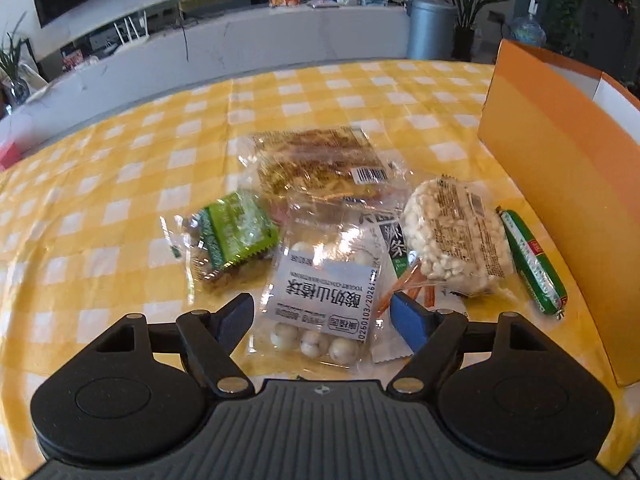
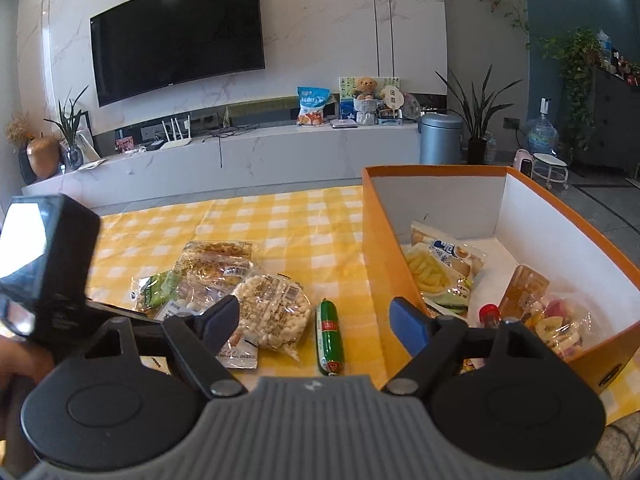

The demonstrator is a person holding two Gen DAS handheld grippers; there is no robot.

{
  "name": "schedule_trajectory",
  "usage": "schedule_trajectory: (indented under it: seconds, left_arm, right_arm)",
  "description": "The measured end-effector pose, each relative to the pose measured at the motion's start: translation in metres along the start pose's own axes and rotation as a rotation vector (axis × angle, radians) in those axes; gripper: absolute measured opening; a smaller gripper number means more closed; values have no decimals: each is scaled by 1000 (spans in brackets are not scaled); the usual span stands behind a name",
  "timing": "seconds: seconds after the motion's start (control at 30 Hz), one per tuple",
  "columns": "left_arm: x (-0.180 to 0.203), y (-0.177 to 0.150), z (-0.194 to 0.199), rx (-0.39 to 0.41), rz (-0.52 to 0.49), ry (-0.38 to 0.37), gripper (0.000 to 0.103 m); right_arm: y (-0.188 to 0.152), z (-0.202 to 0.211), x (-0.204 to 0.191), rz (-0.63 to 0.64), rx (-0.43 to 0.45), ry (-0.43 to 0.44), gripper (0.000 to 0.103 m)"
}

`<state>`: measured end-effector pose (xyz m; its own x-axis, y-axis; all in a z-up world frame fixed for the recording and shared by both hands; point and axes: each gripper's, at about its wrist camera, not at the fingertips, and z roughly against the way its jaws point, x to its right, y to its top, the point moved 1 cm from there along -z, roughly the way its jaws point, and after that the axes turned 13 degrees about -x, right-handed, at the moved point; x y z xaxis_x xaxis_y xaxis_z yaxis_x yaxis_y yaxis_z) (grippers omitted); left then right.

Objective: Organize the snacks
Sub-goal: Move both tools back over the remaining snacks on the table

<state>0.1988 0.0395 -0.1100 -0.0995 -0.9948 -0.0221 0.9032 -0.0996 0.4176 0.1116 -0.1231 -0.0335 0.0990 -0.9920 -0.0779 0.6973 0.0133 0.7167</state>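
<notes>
Snack packets lie in a loose heap on the yellow checked tablecloth (image 1: 120, 184), the yogurt-ball pack (image 1: 320, 300) nearest, between the spread jaws of the left gripper (image 1: 324, 320), whose pads do not press it. Beside the heap lie a puffed-rice cake (image 2: 274, 312) and a green sausage (image 2: 330, 336), near the orange box (image 2: 560, 240) already holding snacks. The right gripper (image 2: 316, 324) hangs open and empty above the sausage.

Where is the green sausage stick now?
The green plastic-wrapped sausage stick lies on the yellow checked tablecloth, between the round puffed-rice cake packet and the orange cardboard box.
</notes>
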Motion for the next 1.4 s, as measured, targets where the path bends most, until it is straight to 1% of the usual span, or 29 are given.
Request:
schedule_trajectory:
  seconds: [0.17,0.2,0.23,0.3,0.4,0.57,0.73,0.83,0.87,0.93,1.03,1.1,1.13,1.17,1.23,1.27,1.3,1.37,1.4]
  left_arm:
    - [-9,3,-3,-15,52,-52,95]
    - [-11,4,-4,-20,64,-63,92]
    - [-13,4,-3,-17,76,-68,85]
    - [-12,5,-1,-6,76,-68,76]
    - [-10,2,2,-2,61,-51,72]
    - [-10,1,7,-27,79,-43,71]
    - [-20,-7,19,-42,124,-45,71]
    - [-27,-12,30,-48,152,-56,71]
    - [-30,-14,33,-47,157,-55,71]
    - [-34,-18,37,-45,157,-41,71]
    - [-44,-24,37,-79,170,-28,71]
    - [-53,-28,35,-101,196,-50,71]
    - [-59,-30,33,-108,212,-64,71]
    - [-65,-32,31,-117,240,-76,71]
    - [-77,-35,28,-148,299,-83,71]
    - [-80,-36,27,-150,312,-87,71]
    - [-84,-37,27,-146,323,-94,71]
    - [-91,-38,28,-140,348,-115,71]
    - [-93,-38,29,-137,359,-127,71]
  right_arm:
    - [-3,-2,2,-5,-10,32,81]
    - [-4,-3,3,-9,-15,33,81]
    - [-5,-4,3,-12,-18,35,81]
    - [-6,-6,4,-12,-23,41,80]
    - [-7,-5,2,-2,-25,23,78]
    - [-9,-3,1,8,-22,23,77]
    - [-7,1,3,0,-32,56,77]
    - [0,4,5,-9,-82,111,77]
    - [3,5,7,-13,-98,129,75]
    - [11,7,6,19,-137,149,72]
    - [22,9,2,81,-174,132,72]
    - [30,6,-2,116,-218,122,71]
    - [34,4,-5,141,-238,108,70]
    - [38,2,-9,186,-252,76,63]
    - [49,-1,-20,282,-253,-10,55]
    - [55,-5,-26,321,-267,-42,51]
    - [62,-10,-30,348,-290,-56,48]
    - [76,-25,-37,378,-366,-60,38]
    - [82,-33,-39,388,-408,-55,38]
